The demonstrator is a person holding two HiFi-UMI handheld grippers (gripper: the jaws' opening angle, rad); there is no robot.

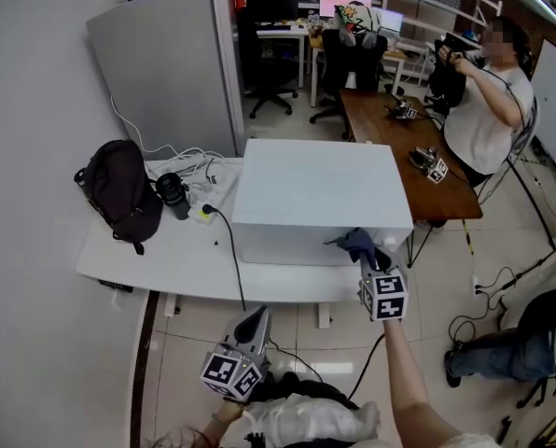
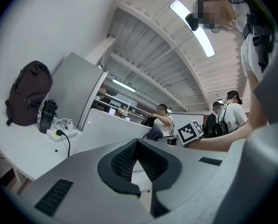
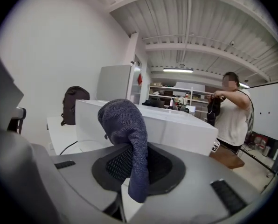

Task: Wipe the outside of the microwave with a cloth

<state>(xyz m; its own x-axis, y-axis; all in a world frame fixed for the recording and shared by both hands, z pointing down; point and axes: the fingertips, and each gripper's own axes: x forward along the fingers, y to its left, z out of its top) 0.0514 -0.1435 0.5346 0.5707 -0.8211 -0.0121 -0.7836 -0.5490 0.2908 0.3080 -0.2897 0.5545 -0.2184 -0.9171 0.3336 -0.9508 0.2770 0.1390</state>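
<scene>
The microwave point(image 1: 315, 194) is a plain white box standing on the white table point(image 1: 157, 264). My right gripper point(image 1: 371, 261) is at its front right corner, shut on a dark blue cloth point(image 1: 357, 244) that touches the front face near the top edge. In the right gripper view the cloth point(image 3: 125, 125) bunches up above the jaws of the right gripper point(image 3: 134, 146), with the microwave point(image 3: 176, 127) just behind it. My left gripper point(image 1: 252, 329) hangs low, below the table's front edge, jaws together and nothing in them. From the left gripper point(image 2: 137, 143) the microwave point(image 2: 106, 129) is ahead.
On the table left of the microwave are a black backpack point(image 1: 119, 189), a black bottle point(image 1: 173, 194) and a power strip point(image 1: 203, 215) with cables. A grey partition point(image 1: 166, 63) stands behind. A wooden table point(image 1: 399, 147) and a seated person point(image 1: 488, 101) are at the right.
</scene>
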